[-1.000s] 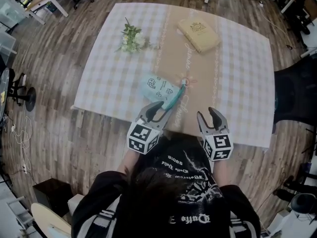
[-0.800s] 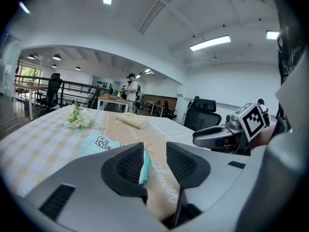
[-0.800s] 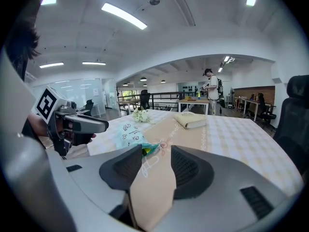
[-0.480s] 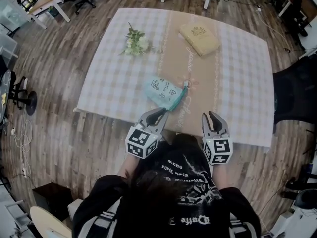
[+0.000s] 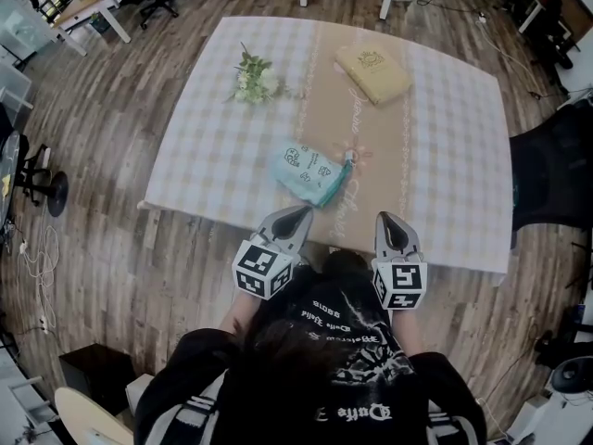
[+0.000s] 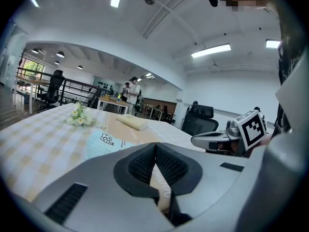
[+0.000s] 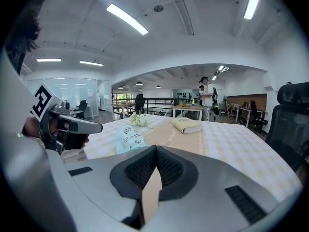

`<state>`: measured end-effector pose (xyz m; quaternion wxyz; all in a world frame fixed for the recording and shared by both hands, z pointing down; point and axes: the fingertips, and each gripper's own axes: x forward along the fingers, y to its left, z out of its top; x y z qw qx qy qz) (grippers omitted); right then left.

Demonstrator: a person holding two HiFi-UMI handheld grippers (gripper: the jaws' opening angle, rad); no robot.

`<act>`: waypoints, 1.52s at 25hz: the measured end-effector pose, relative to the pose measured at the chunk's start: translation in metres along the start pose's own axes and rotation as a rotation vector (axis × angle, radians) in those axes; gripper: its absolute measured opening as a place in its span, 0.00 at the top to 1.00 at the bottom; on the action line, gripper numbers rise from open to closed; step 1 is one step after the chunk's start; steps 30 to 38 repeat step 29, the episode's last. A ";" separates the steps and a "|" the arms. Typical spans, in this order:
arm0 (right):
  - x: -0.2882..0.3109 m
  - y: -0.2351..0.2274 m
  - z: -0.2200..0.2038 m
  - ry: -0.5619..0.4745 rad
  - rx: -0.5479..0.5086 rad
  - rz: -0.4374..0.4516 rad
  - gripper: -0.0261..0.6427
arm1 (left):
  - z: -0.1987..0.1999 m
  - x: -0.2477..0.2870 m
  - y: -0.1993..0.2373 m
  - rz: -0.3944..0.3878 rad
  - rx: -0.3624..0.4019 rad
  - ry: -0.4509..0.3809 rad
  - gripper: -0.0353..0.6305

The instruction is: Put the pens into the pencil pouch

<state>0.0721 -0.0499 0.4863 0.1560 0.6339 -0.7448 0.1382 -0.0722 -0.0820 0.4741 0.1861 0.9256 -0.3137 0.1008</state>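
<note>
Looking steeply down from my head, I see a square table [image 5: 445, 156] with a pale checked cloth and a brown runner [image 5: 371, 128] down its middle. It stands on a wooden floor [image 5: 111, 248].

The pouch [image 5: 310, 174] is a light teal, patterned with small drawings. It lies flat on the table with its right end on the left edge of the runner. It is a little ahead of my left gripper and not touching it.

My left gripper [image 5: 300, 211] hangs over the near table edge, pointing towards the pouch. Its jaws have just been closing and are now pressed together tip to tip, with nothing between them. My left gripper view shows the two dark ribbed pads [image 6: 169, 164] meeting in a thin line, with the pouch beyond them on the cloth.

My right gripper [image 5: 384, 219] sits beside it over the same edge, well apart from the pouch. Its jaws have also just been closing and are clenched on nothing. My right gripper view shows the pads meeting, with the pouch off to their left.

At the far side of the table, a small bunch of white flowers [image 5: 252, 74] lies on the left. A yellow book [image 5: 373, 70] lies on the right part of the runner.

My dark printed shirt [image 5: 352, 360] fills the bottom of the head view.
</note>
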 end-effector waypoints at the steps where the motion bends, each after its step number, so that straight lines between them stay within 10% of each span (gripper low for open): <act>1: 0.000 -0.001 0.000 -0.004 0.005 -0.009 0.95 | 0.000 -0.001 0.002 0.010 0.001 -0.002 0.92; 38: 0.007 0.005 0.001 -0.014 -0.024 -0.009 0.95 | -0.001 -0.004 0.016 0.071 0.020 -0.011 0.92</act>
